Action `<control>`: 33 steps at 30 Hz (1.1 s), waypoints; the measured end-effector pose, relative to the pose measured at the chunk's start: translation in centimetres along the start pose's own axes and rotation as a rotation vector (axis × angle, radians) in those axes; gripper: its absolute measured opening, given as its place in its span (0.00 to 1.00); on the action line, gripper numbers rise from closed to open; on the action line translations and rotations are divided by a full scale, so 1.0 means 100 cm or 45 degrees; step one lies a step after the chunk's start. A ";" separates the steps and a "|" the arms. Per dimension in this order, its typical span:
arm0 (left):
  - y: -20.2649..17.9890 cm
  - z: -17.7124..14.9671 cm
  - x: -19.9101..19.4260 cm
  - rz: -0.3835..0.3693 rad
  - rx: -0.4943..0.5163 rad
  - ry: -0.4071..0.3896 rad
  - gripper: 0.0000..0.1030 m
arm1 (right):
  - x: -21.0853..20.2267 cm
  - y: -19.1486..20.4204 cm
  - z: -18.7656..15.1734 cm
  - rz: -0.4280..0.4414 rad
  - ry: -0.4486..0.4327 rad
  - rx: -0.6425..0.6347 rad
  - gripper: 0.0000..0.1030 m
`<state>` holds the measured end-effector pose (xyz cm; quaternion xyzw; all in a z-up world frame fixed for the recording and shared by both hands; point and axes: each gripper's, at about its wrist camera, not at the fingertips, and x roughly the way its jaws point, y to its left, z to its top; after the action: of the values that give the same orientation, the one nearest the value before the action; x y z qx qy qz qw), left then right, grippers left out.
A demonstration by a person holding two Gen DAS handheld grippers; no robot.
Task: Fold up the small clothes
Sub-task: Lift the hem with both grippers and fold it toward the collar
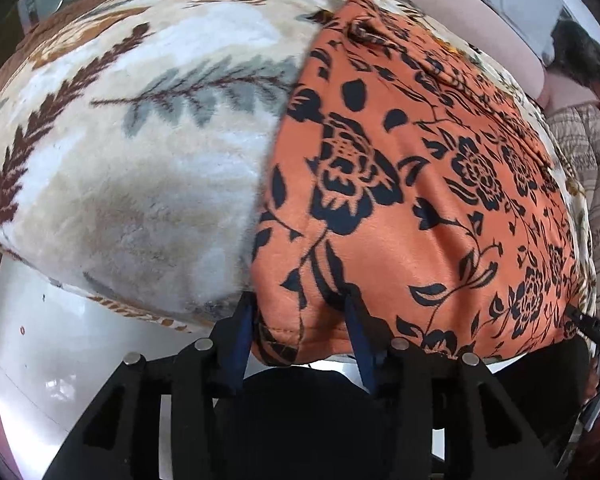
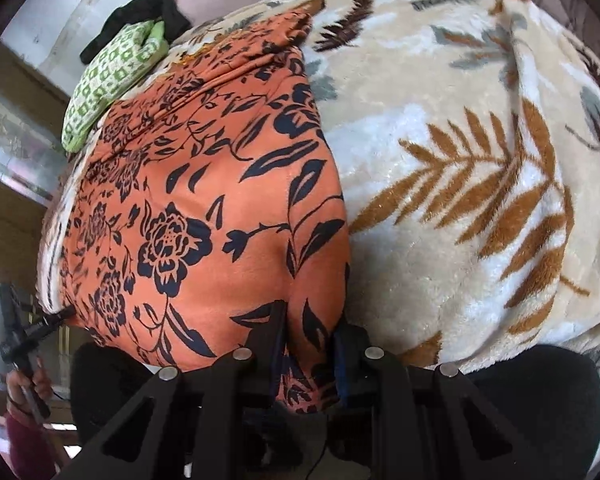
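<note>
Orange with black roses and leaves, the small garment [image 1: 412, 184] lies flat on a plush cream blanket [image 1: 140, 160] printed with brown and grey fern fronds. Its long axis runs away from both cameras: the near hem sits at the blanket's front edge and the gathered far end [image 2: 260, 44] points toward a green-checked cloth [image 2: 108, 76] and a black cloth [image 2: 148, 12] at the blanket's far side.

The near hem is partly covered by the gripper fingers, so exactly where it ends is hard to make out. What kind of garment it is cannot be told — fisheye bending distorts its outline.

The left gripper [image 1: 300, 312] points steeply down at one near corner, its jaws standing moderately apart, with the hem between the blue-lined fingers [image 1: 244, 320]; whether the pads press on the cloth cannot be told. The right gripper [image 2: 308, 332] also tilts steeply down at the other near corner, its jaws narrow and pinching a fold of the orange fabric between them.

In the right wrist view, a hand [image 2: 28, 388] holding the other gripper shows at the lower left — cut off by the frame.
</note>
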<state>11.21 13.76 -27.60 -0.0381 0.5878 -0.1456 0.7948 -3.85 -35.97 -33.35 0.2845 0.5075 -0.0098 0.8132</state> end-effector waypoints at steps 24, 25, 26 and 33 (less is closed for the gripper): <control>-0.037 0.055 -0.083 -0.229 0.109 -0.172 0.13 | -0.059 0.020 0.038 0.446 -0.087 0.011 0.11; -0.040 0.060 -0.088 -0.232 0.122 -0.177 0.13 | -0.064 0.020 0.044 0.480 -0.097 0.026 0.11; -0.043 0.067 -0.095 -0.240 0.136 -0.185 0.13 | -0.070 0.022 0.050 0.508 -0.113 0.040 0.11; -0.048 0.124 -0.121 -0.318 0.153 -0.218 0.13 | -0.093 0.023 0.110 0.601 -0.191 0.102 0.11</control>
<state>18.81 11.20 -11.51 -0.0754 0.4990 -0.2745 0.8185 1.37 -41.78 -21.05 0.4255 0.3646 0.1392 0.8165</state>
